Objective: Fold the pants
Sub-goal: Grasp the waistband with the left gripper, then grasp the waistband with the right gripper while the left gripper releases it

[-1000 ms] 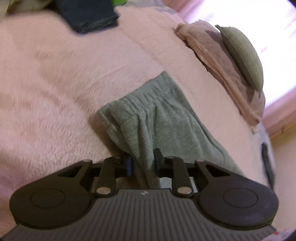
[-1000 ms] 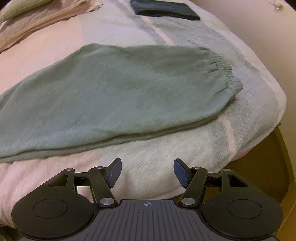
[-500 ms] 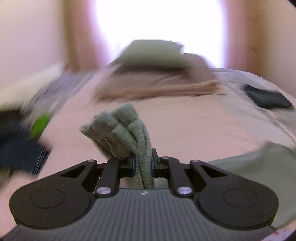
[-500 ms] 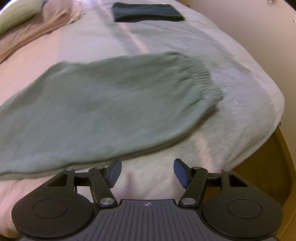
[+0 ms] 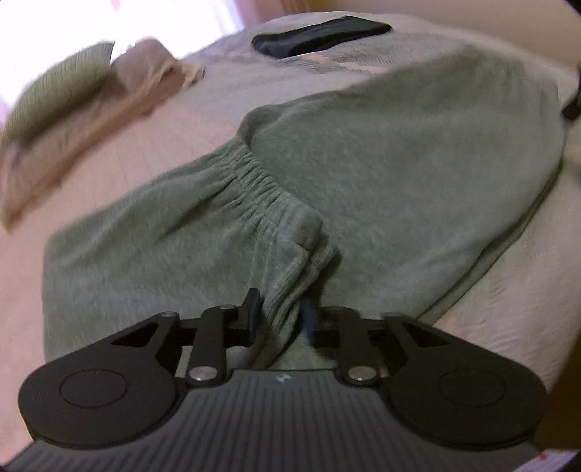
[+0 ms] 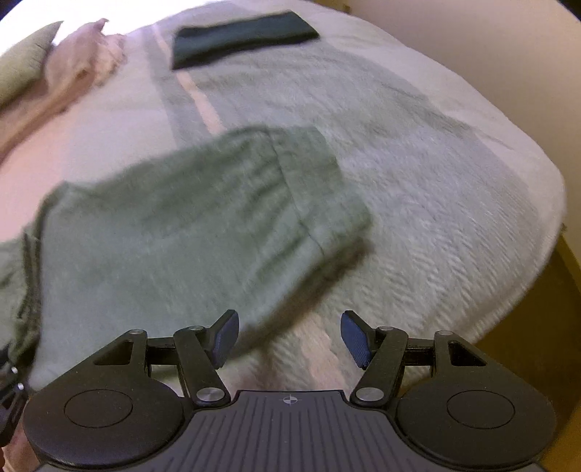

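Note:
The green pants (image 5: pixel 399 174) lie on the bed, doubled over so that the elastic waistband (image 5: pixel 254 181) rests on top of the leg part. My left gripper (image 5: pixel 279 312) is shut on a bunched ribbed edge of the waistband, low over the pants. In the right wrist view the pants (image 6: pixel 174 232) appear blurred, with the folded end (image 6: pixel 312 188) pointing right. My right gripper (image 6: pixel 290 337) hovers open just off the near edge of the pants, with only the bedcover between its fingers.
A dark folded garment (image 5: pixel 319 34) (image 6: pixel 243 36) lies at the far end of the bed. A beige cloth (image 6: pixel 80 69) and a green pillow (image 5: pixel 54 90) sit at the far left. The bed's edge (image 6: pixel 544 225) drops off at the right.
My left gripper has swung the waistband up and over, laying it onto the pant legs, so the pants are now doubled. The right gripper stays open and has shifted slightly.

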Demonstrator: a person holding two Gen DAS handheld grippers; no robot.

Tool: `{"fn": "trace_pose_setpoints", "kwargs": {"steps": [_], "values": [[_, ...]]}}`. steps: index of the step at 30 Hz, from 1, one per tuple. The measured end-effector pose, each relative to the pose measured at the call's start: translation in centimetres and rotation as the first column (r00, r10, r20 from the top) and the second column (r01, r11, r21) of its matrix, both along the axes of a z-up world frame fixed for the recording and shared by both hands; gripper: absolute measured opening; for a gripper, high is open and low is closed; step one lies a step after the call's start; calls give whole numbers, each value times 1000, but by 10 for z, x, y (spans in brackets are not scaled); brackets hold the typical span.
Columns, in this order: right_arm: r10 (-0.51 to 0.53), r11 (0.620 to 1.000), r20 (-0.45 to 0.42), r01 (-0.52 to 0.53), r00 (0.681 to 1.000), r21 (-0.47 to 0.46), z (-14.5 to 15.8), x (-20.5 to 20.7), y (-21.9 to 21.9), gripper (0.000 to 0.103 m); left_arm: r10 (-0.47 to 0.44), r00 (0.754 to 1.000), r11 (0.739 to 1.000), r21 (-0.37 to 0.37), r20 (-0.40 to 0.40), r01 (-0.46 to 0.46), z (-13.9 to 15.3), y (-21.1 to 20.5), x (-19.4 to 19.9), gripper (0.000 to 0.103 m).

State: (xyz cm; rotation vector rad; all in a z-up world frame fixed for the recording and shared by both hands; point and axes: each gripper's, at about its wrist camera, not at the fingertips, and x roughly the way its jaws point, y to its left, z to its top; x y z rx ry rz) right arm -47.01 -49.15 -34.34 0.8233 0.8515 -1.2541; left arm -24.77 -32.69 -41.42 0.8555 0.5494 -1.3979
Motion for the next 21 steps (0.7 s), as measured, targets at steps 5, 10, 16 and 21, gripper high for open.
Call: {"fn": "trace_pose_setpoints", "kwargs": {"steps": [5,10,16,21], "values": [[69,998,176,-65,982,-27,0,20,-2,60,142,941,989,-4,-309,-150,52,12,53,27],[173,980,427,-199,888,17,-13,73,-1,60,333,872,931,-21,-358,-364,76,12,129,25],[170,950,619,-294,767,104,-47,148,-8,60,381,842,918,46,-382,-394,58,-20,190,24],[160,934,638,-324,753,148,-75,189,-22,60,357,841,933,109,-406,-344,37,-30,205,24]]}}
